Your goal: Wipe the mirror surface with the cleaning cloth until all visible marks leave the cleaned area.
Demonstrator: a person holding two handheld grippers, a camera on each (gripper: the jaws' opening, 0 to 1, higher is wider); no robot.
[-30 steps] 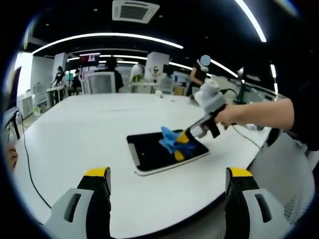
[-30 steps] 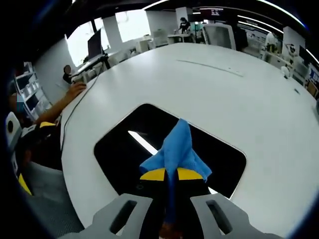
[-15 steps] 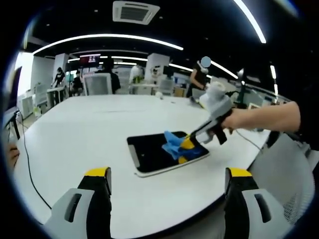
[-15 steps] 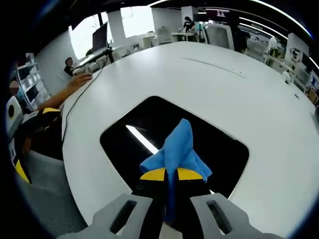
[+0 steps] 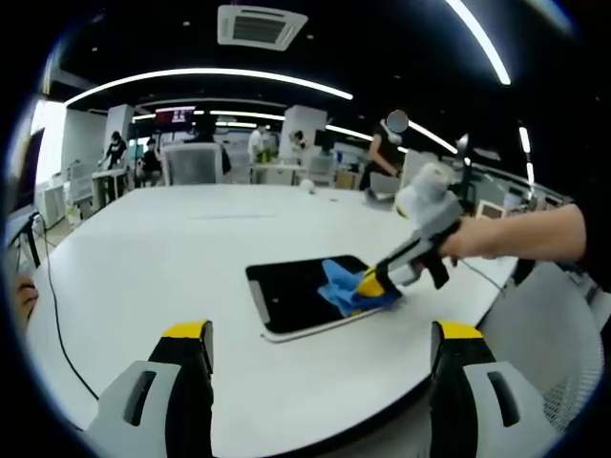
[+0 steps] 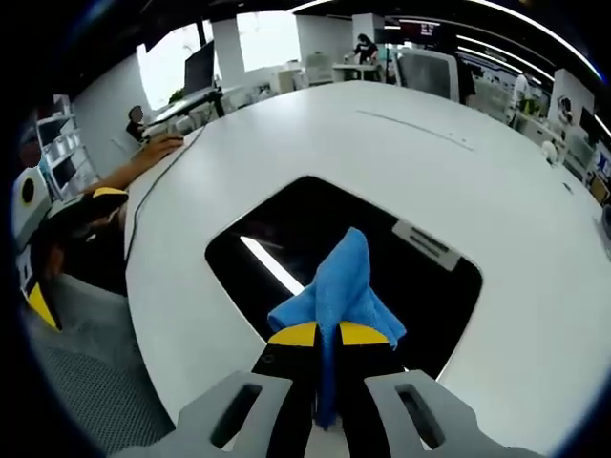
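A flat dark mirror (image 5: pixel 301 294) with a white rim lies on the white table (image 5: pixel 162 258); it also appears in the right gripper view (image 6: pixel 315 248), reflecting a ceiling light strip. A blue cleaning cloth (image 6: pixel 342 291) is clamped in my right gripper (image 6: pixel 325 336), which is shut on it and presses it onto the mirror's near edge. In the left gripper view the right gripper (image 5: pixel 374 282) holds the cloth (image 5: pixel 344 284) at the mirror's right end. My left gripper (image 5: pixel 320 334) hovers open, well short of the mirror, with nothing between its fingers.
A black cable (image 5: pixel 52 315) runs along the table's left edge. Office chairs (image 5: pixel 194 162), desks and several people stand at the far side of the room. A person's arm (image 6: pixel 143 162) rests by the table edge in the right gripper view.
The right gripper has dragged the cloth across the mirror toward its right end, nearer the holder's side. The left gripper has stayed nearly still and open.
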